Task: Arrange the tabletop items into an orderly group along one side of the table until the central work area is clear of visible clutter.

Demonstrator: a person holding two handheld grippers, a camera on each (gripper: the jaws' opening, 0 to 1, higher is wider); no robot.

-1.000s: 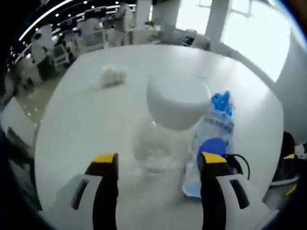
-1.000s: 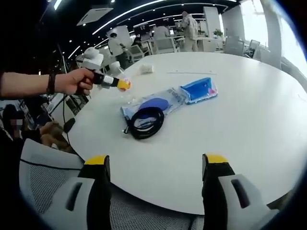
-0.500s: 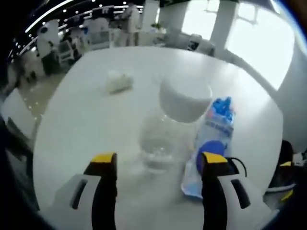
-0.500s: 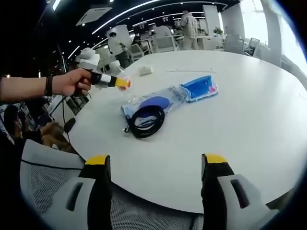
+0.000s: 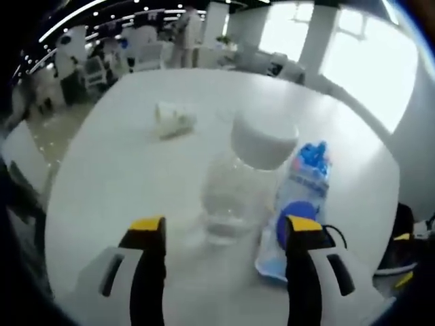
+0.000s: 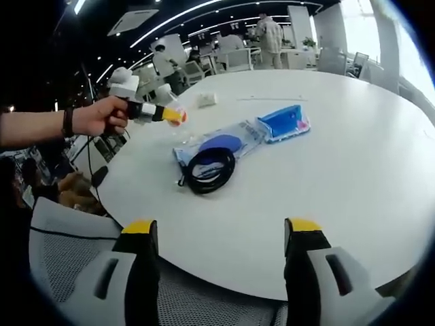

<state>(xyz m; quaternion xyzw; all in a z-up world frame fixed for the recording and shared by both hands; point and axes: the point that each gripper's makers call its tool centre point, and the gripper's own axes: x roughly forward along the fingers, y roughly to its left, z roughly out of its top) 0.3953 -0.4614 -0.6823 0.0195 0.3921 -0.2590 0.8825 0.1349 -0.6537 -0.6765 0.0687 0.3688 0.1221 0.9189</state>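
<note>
The round white bench (image 6: 353,163) carries everything, and the items lie toward the side nearest the person's hand (image 6: 95,117).

In the right gripper view, a long clear plastic pouch (image 6: 239,138) lies flat on the bench, its long axis running from near the middle of the bench out toward the far right, with its blue end (image 6: 282,122) pointing away and to the right. A coiled black cable (image 6: 208,167) rests on the pouch's near end, partly overlapping it. The pouch and cable sit well ahead of the right gripper (image 6: 217,234), roughly centred between its jaws but far beyond the tips; the jaws stand wide apart with nothing between them, hovering at the bench edge over a grey mesh chair back (image 6: 75,258).

In the left gripper view, a clear bottle (image 5: 234,190) with a white cap (image 5: 264,139) stands just ahead of the left gripper (image 5: 221,231), its long axis pointing up and away, the base in line with the gap between the jaws but past their tips. The left jaws are spread apart and hold nothing. The pouch lies just right of the bottle, beside the right jaw.

A crumpled white tissue (image 5: 173,117) lies farther off, apart from the bottle.
</note>
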